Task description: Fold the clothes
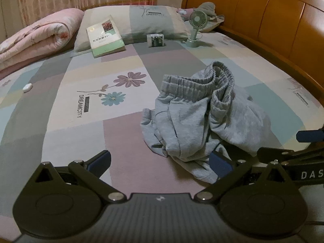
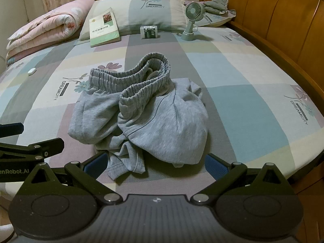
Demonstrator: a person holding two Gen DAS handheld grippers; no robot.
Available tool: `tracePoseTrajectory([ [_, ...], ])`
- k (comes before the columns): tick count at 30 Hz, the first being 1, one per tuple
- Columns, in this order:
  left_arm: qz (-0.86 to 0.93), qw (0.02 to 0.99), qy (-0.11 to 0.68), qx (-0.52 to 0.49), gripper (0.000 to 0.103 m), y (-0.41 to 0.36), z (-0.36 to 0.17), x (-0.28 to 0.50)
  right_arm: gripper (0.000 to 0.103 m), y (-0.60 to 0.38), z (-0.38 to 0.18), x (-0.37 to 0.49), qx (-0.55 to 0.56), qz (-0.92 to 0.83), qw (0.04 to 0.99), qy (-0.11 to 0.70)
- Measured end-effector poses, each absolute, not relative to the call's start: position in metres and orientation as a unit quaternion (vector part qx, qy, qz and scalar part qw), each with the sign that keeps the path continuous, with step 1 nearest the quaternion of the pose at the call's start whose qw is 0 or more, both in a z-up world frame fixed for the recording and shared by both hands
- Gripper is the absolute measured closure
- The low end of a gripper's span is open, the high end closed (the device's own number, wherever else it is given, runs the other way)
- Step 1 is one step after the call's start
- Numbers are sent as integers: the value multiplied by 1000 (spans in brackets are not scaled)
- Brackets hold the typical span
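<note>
Your gray pants [image 2: 141, 113] lie in a heap, waistband pointing to 12 o'clock. Your left gripper [image 1: 160, 162] and right gripper [image 2: 156, 162] are spread wide, holding nothing.

soft matt fleece sweatpants [image 2: 141, 111] on smooth printed cotton bedsheet [image 2: 232, 81]; glossy varnished wooden headboard [image 2: 273, 20].

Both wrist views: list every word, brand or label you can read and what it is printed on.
"DREAMCITY": pillow, below its flower print.
"DREAMCITY": bedsheet, beside the flowers left of the grey trousers, and again near the right edge.
"DAS": left view, on the other claw's arm; cut off by the frame.
"enRobot.AI": right view, on the other claw's arm; start cut off.
Book cover: too blurred to read.
Small box: too small to read.
</note>
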State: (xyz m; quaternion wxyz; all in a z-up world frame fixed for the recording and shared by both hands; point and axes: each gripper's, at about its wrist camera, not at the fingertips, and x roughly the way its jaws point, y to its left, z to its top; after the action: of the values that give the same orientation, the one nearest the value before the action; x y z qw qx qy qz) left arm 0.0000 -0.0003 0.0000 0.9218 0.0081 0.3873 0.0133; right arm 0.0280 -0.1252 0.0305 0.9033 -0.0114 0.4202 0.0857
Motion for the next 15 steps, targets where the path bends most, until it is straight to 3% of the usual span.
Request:
tracePoseTrajectory([
  [15, 2, 920, 391, -11, 1, 1, -3, 1, 0, -125, 30, 28, -8, 88, 904, 419],
])
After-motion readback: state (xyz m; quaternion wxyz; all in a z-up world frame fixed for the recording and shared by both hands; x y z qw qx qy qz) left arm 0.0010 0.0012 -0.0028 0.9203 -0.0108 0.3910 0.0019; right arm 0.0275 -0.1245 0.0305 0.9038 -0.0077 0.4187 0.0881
